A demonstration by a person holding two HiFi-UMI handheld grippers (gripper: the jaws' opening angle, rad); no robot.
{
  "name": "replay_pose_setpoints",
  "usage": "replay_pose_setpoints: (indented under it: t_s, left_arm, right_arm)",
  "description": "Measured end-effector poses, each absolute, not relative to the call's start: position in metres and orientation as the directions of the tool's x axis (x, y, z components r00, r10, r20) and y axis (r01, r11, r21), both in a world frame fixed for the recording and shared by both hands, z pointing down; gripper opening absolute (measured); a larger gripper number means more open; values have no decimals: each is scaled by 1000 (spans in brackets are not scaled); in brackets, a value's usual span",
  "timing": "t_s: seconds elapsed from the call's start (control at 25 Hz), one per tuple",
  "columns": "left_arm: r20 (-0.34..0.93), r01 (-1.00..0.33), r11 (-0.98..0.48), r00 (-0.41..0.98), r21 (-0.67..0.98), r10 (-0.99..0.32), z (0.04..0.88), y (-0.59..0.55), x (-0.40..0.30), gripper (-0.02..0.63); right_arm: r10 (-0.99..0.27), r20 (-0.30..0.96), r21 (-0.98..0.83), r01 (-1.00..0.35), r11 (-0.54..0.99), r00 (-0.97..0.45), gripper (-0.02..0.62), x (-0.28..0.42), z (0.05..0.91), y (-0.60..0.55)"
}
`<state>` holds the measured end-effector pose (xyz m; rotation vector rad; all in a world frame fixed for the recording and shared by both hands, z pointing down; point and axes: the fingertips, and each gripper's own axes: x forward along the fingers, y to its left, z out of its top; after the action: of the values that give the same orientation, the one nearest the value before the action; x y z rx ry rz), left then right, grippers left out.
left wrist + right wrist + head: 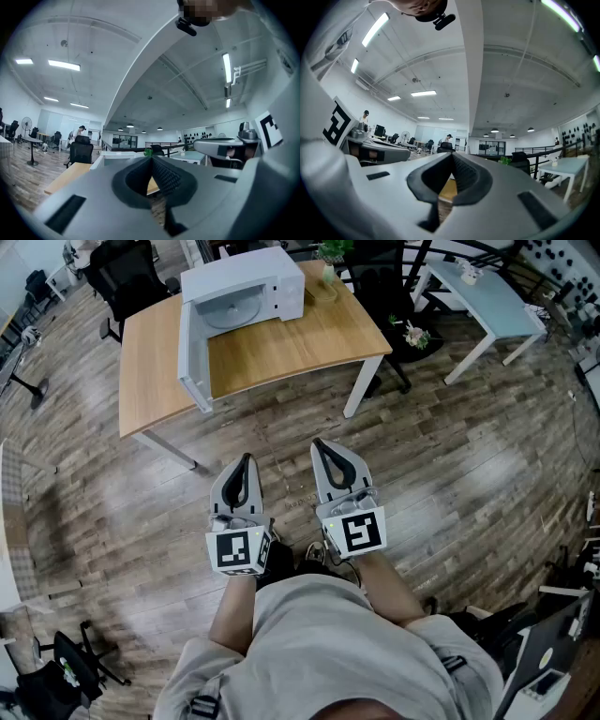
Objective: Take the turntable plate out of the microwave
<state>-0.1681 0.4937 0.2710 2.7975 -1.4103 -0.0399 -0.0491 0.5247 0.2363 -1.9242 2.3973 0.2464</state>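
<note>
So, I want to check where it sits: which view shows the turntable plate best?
The head view: the microwave stands open and the turntable plate shows inside. The left gripper view catches only the microwave's white casing, and the right gripper view shows no plate at all.

Bare floor (281, 451) leads to the table (300, 343); the microwave door (192, 357) juts open leftward.

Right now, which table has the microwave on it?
The wooden-topped table in the middle: the white microwave stands on it with its door swung open. The pale blue table off to the right carries no microwave.
</note>
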Motion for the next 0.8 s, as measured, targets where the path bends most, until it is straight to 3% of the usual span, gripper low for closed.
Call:
replay_pose_setpoints:
  t_s: [0.8]
  left_arm:
    - [-5,-742,-663,666,100,-746,288,426,-182,14]
  right_arm:
    - [-967,-111,65,-973,221,-227,5,-90,253,460]
